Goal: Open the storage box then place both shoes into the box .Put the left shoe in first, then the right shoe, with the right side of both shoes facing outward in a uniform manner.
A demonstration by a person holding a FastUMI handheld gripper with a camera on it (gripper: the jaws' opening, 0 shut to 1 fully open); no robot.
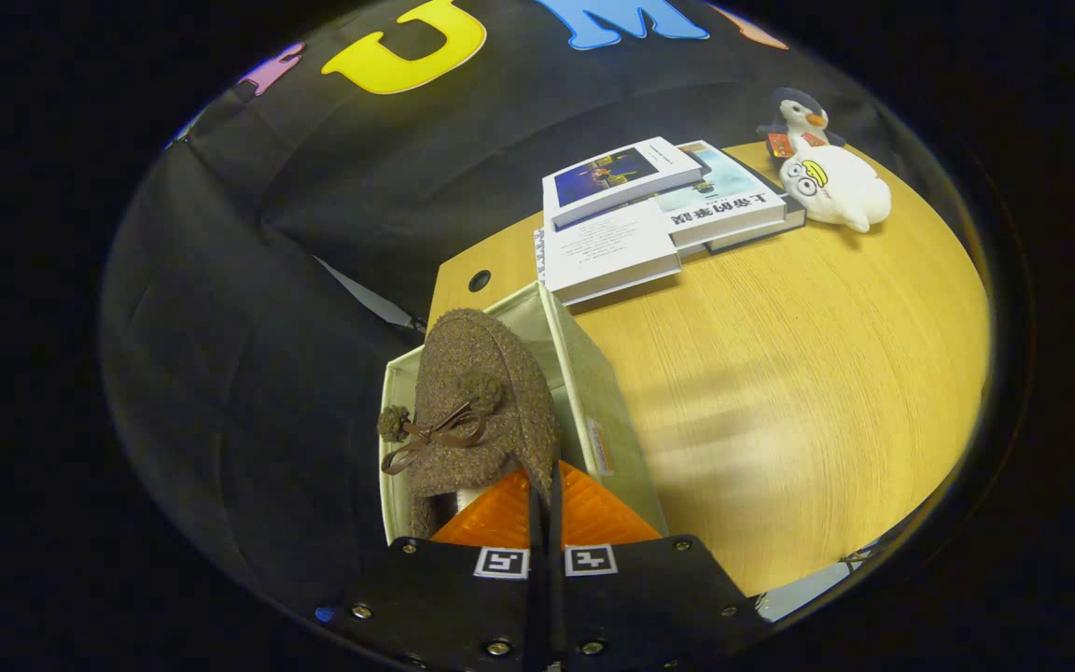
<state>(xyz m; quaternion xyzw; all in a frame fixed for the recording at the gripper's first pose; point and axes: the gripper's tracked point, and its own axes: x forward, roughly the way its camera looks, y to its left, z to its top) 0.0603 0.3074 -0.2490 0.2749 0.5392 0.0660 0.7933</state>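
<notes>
A brown felt shoe (481,401) with a pom-pom bow hangs toe-up from my gripper (547,490), whose fingers are pressed together on the shoe's rear edge. The shoe sits over the open mouth of the pale green fabric storage box (598,392), which stands at the near left end of the wooden table (808,373). The shoe hides most of the box's inside, so I cannot tell whether another shoe lies within.
Beyond the box, a stack of books (631,215) lies on the table. Behind the books sit a white plush toy (836,187) and a small penguin toy (799,121). A round cable hole (480,280) is in the table's far left corner.
</notes>
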